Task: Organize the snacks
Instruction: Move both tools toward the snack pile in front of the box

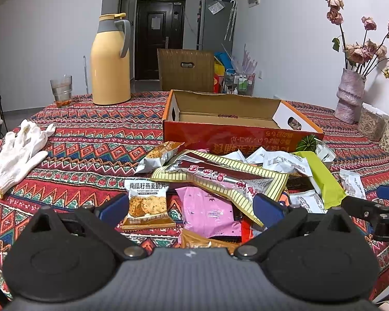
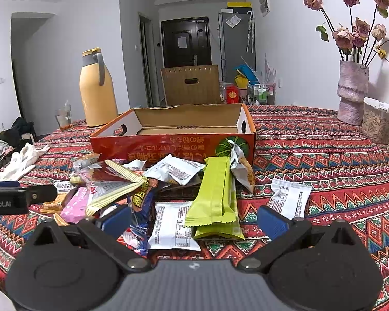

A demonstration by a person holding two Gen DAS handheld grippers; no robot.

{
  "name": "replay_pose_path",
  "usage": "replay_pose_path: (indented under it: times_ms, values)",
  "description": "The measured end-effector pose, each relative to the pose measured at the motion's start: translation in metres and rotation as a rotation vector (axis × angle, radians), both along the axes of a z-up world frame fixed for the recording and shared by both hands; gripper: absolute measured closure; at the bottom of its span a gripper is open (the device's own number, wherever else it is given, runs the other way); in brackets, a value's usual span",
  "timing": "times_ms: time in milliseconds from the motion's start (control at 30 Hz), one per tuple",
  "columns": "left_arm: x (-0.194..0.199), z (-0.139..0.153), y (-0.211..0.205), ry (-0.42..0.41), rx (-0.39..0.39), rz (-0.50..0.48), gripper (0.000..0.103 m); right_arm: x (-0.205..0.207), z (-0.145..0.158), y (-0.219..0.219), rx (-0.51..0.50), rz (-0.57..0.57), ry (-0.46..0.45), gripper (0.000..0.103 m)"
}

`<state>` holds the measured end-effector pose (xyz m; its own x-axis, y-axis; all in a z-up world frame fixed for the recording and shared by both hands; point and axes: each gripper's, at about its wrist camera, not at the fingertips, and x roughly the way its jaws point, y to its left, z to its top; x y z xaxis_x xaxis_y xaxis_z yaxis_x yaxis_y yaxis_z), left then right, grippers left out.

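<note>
A heap of snack packets lies on the patterned tablecloth in front of an open orange cardboard box (image 1: 241,132) (image 2: 173,142). My left gripper (image 1: 190,207) is open above the near edge of the heap, with an oat crisp packet (image 1: 147,204) and a pink packet (image 1: 207,212) between its fingers, neither gripped. A red and cream striped bag (image 1: 220,176) lies just beyond. My right gripper (image 2: 194,219) is open too, spanning a white packet (image 2: 171,225) and a green bar packet (image 2: 215,191). One white packet (image 2: 289,197) lies apart at the right. The box looks empty inside.
A yellow thermos jug (image 1: 111,59) and a glass (image 1: 61,90) stand at the back left. White gloves (image 1: 18,153) lie at the left. A pink vase of dried roses (image 2: 352,93) and a jar (image 2: 376,124) stand at the right. A wooden chair (image 1: 186,70) is behind the table.
</note>
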<state>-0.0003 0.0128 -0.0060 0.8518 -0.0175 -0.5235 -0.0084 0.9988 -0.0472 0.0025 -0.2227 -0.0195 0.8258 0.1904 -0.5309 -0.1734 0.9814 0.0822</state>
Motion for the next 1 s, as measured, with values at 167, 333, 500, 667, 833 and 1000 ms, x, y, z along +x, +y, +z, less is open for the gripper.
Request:
replay_pose_path:
  times_ms: [167,333,500,667,833,1000]
  values:
    - [0.0001,-0.0023,0.0008,0.006,-0.008,-0.007,0.000,-0.0006,-0.0003,0.0007,-0.007,0.000,0.001,0.000]
    - [0.0009,-0.0030,0.0009,0.009,-0.007,-0.009,0.000,0.0001,-0.0015,0.0010,-0.008,0.001,0.002,0.000]
    - [0.0004,-0.0035,0.0013,0.011,-0.007,-0.006,0.000,0.0007,-0.0027,0.0008,-0.009,0.001,0.005,0.000]
    - [0.0004,-0.0035,0.0013,0.011,-0.007,-0.007,0.000,0.0006,-0.0026,0.0009,-0.009,0.000,0.005,0.000]
    - [0.0012,-0.0057,0.0017,0.017,-0.007,-0.005,0.000,0.0010,-0.0036,0.0007,-0.009,-0.001,0.005,0.000]
    - [0.0038,-0.0073,0.0013,0.023,-0.005,-0.002,0.000,0.0023,-0.0057,-0.0029,-0.004,-0.008,0.000,0.001]
